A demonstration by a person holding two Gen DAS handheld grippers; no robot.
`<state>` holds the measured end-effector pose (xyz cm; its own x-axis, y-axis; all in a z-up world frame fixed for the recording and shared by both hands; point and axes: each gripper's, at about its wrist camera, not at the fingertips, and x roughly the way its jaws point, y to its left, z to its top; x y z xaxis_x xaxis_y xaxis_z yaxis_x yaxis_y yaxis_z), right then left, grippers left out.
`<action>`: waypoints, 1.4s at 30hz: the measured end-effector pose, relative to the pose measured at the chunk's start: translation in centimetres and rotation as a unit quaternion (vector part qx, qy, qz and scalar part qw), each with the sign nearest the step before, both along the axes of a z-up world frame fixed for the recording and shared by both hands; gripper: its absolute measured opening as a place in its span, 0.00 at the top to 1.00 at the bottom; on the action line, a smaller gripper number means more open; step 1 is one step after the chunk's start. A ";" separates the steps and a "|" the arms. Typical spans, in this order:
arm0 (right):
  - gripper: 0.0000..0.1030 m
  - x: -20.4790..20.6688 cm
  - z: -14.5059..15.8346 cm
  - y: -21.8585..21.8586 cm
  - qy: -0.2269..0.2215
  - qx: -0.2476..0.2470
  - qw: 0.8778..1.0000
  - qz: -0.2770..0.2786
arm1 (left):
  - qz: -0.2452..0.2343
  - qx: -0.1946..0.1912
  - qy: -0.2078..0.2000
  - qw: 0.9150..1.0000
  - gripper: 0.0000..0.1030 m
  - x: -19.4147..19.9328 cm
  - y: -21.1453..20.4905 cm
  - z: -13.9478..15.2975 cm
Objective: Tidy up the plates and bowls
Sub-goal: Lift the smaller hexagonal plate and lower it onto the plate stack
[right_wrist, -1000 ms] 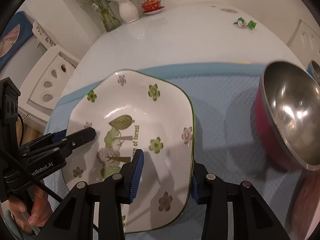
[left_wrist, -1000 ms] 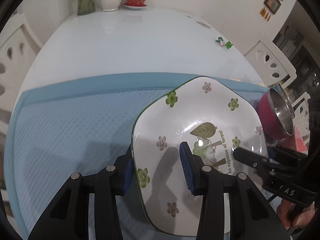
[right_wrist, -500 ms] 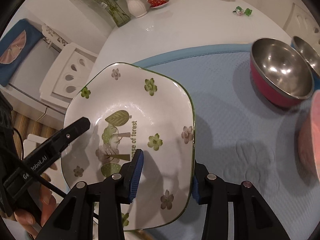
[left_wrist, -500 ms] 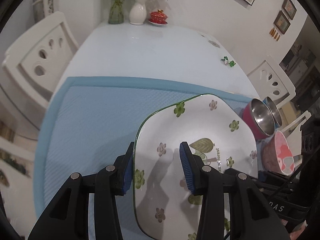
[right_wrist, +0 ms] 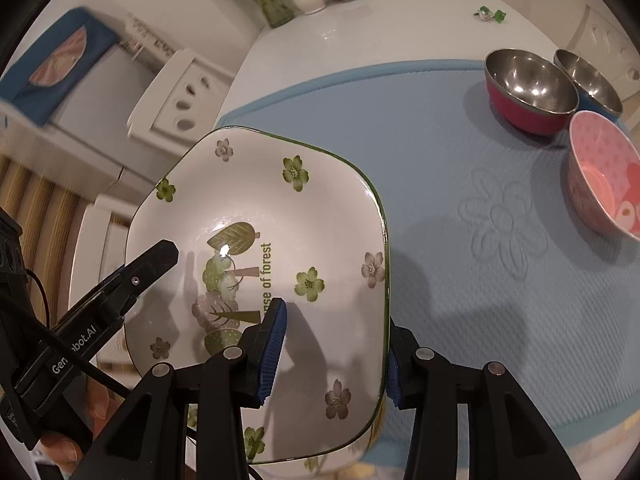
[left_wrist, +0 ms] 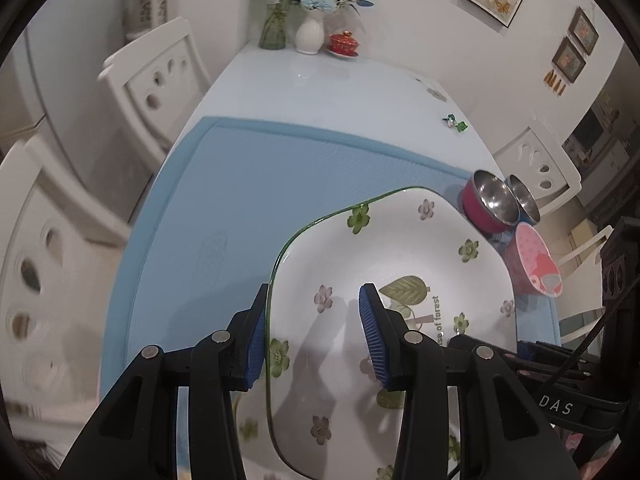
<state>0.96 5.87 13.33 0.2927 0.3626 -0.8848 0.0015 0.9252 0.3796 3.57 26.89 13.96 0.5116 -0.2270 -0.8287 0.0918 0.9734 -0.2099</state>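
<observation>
Since the earlier frame the floral plate has risen higher over the blue mat, and more of the desk and chairs now shows beneath it. The left claw pinches the plate's left rim, one pad under and one on the face; the right claw clamps the opposite rim likewise. Another flowered dish seems to lie below. Farther right sit the red steel bowl, a second steel bowl and the pink bowl. The plate looks like glazed ceramic: stiff, fairly heavy, slick and breakable, so opposite rims held level seem the safest hold.
</observation>
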 end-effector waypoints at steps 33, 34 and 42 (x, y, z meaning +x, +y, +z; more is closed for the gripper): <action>0.58 -7.1 -6.0 4.5 0.082 -0.083 0.992 0.055 | 0.018 -0.021 0.102 0.994 0.63 -9.2 1.8 -8.2; 0.58 -7.0 -6.1 4.6 0.085 -0.083 0.991 0.054 | 0.018 -0.021 0.103 0.994 0.63 -9.1 1.9 -8.2; 0.57 -5.9 -7.3 4.9 0.112 -0.096 0.988 0.054 | 0.016 -0.036 0.114 0.993 0.63 -9.1 2.0 -8.8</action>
<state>-4.99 10.76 6.03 0.0513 0.2006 -0.9783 -0.0375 0.9793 0.1988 -5.49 28.88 5.17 0.3211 -0.2770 -0.9056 0.0038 0.9566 -0.2912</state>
